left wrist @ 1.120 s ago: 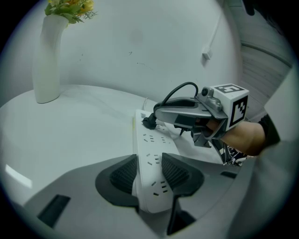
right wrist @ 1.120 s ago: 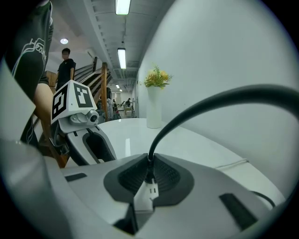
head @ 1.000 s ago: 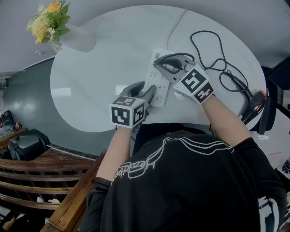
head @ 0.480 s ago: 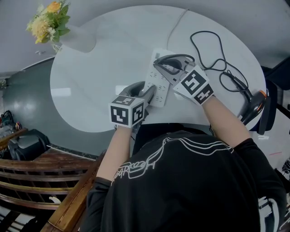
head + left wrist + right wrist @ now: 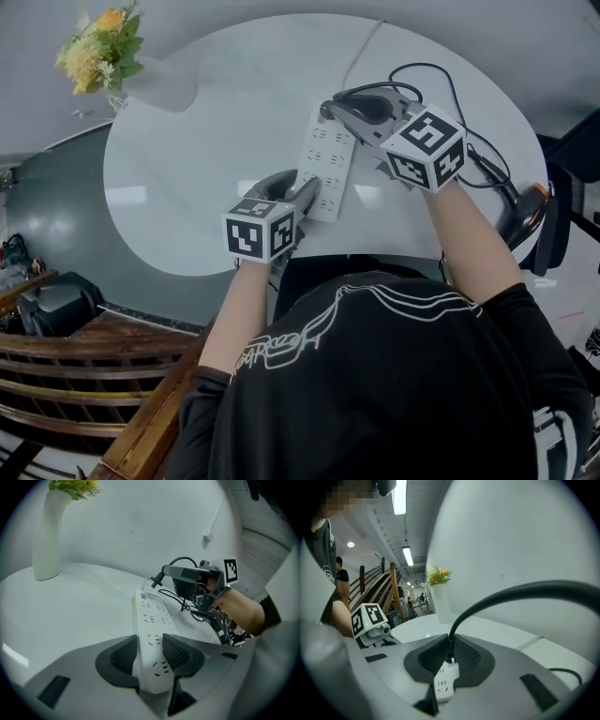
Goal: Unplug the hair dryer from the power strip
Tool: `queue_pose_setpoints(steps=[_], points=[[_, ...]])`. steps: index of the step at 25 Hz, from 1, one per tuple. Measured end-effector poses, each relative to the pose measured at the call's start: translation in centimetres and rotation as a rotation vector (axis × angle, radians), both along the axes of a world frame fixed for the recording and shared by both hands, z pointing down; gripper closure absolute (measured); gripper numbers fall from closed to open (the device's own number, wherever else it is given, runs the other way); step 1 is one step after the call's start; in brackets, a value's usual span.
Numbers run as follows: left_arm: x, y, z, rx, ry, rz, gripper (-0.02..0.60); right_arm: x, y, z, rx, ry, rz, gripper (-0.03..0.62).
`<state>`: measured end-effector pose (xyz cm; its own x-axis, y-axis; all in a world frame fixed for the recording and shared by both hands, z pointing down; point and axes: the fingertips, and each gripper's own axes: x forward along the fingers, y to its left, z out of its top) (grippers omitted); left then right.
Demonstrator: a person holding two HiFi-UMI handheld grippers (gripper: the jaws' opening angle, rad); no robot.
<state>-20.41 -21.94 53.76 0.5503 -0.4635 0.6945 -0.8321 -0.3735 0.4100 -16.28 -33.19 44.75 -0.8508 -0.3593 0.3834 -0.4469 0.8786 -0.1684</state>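
A white power strip (image 5: 330, 155) lies on the round white table (image 5: 206, 141). My left gripper (image 5: 302, 194) is shut on its near end, the ribbed pads (image 5: 123, 654) pressing both long sides of the power strip (image 5: 149, 625). My right gripper (image 5: 336, 108) is shut on the black plug (image 5: 451, 653) of the hair dryer cord (image 5: 511, 595). The plug (image 5: 157, 579) hangs above the strip's far end, its prongs clear of the sockets. The cord (image 5: 441, 94) loops away to the hair dryer (image 5: 525, 211) at the table's right edge.
A white vase of yellow flowers (image 5: 141, 70) stands at the table's far left. The strip's own white cable (image 5: 364, 52) runs off the far edge. A wooden railing (image 5: 112, 375) lies below left. A wall stands close behind the table (image 5: 140, 522).
My right gripper has risen and moved toward the far side with the plug, which came out of the power strip. The left gripper has kept still on the strip.
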Motion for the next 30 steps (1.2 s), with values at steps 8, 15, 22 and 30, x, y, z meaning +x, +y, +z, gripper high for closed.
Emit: queue_pose_setpoints(steps=[8,15,22,30], points=[[0.1,-0.4,-0.6,0.03,-0.064,0.024,0.427,1.0,1.4,-1.5,-0.041,-0.042,0.027,0.568],[-1.1,-1.2,-5.7,0.147,0.015,-0.106,0.469,3.0,4.0,-4.6,-0.011,-0.076,0.029,0.568],[1.2,1.2,-14.1,0.314,0.177,-0.146,0.522,5.4,8.2,-8.4,0.041,-0.103,-0.001,0.568],[4.3,6.0,-21.4,0.482,0.181,-0.105,0.559,7.9,13.4,-11.7,0.073,-0.137,-0.018,0.568]])
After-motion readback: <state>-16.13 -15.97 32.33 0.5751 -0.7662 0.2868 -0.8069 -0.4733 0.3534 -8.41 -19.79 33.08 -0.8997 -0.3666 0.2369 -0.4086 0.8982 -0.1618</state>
